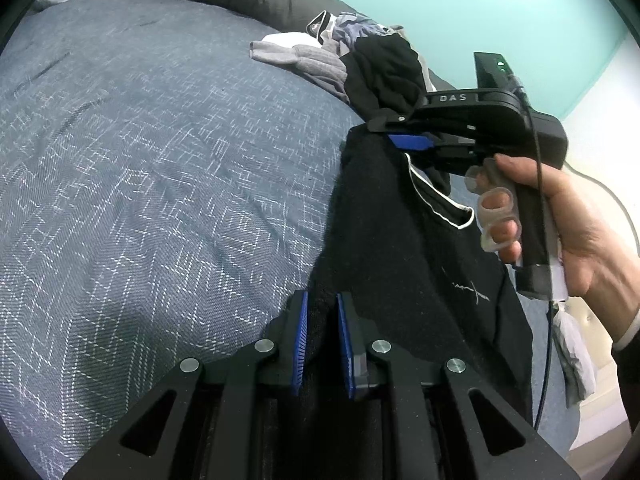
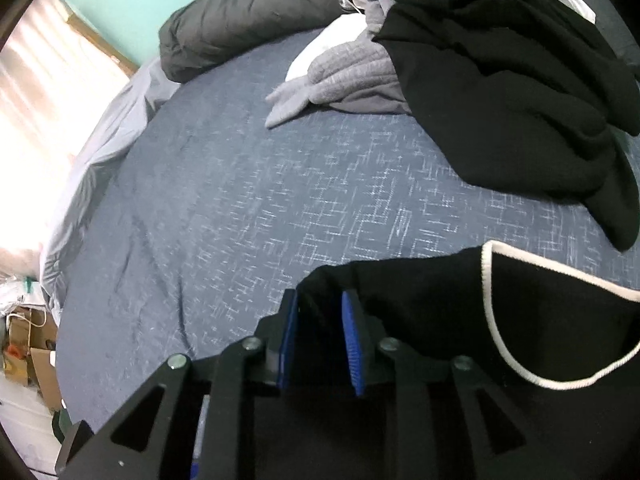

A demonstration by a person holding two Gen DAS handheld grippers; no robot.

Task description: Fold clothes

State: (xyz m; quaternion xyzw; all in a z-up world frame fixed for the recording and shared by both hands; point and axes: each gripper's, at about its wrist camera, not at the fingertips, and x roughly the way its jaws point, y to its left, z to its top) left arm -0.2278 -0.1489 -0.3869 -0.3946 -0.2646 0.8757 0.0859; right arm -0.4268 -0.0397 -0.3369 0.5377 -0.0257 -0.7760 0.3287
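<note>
A black garment (image 1: 404, 248) with a white-trimmed neckline (image 1: 440, 208) hangs in the air above the bed, held at two points. My left gripper (image 1: 323, 320) is shut on its lower edge, cloth pinched between the blue pads. My right gripper (image 1: 400, 136) is seen from the side in the left wrist view, held by a hand (image 1: 568, 216), shut on the garment's top edge. In the right wrist view, my right gripper (image 2: 320, 320) clamps the black garment (image 2: 540, 320) beside the white-trimmed neckline (image 2: 500, 336).
The bed is covered by a blue-grey patterned duvet (image 1: 160, 160). A pile of clothes lies at the far side: a black piece (image 2: 500, 80), a grey quilted piece (image 2: 344, 76) and others. A dark grey rolled blanket (image 2: 240, 20) lies by the teal wall. Cardboard boxes (image 2: 32, 356) stand beside the bed.
</note>
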